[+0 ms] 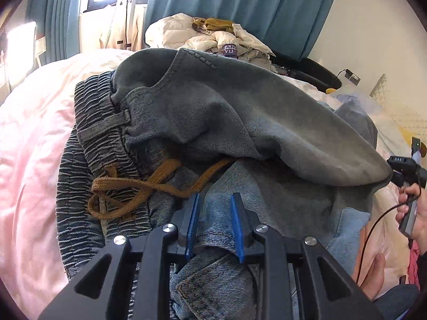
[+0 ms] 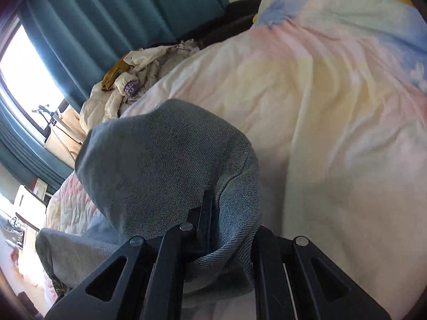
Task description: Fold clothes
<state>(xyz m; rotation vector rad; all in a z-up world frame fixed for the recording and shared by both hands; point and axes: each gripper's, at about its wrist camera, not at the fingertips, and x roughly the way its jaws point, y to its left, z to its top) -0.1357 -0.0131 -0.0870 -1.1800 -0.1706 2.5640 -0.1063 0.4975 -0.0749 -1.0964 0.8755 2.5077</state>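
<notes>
Grey-blue jeans lie bunched on the pink bed cover, with the elastic waistband and a brown drawstring at the left. My left gripper is shut on a fold of denim near the waist, and cloth fills the gap between its blue pads. At the right, my right gripper is shut on the end of a leg and holds it stretched above the rest. In the right wrist view the jeans drape over the right gripper and hide one finger.
A pile of pale clothes sits at the far side of the bed, before teal curtains. A black seat stands at the back right. A person's hand and a cable are at the right. The pastel duvet spreads to the right.
</notes>
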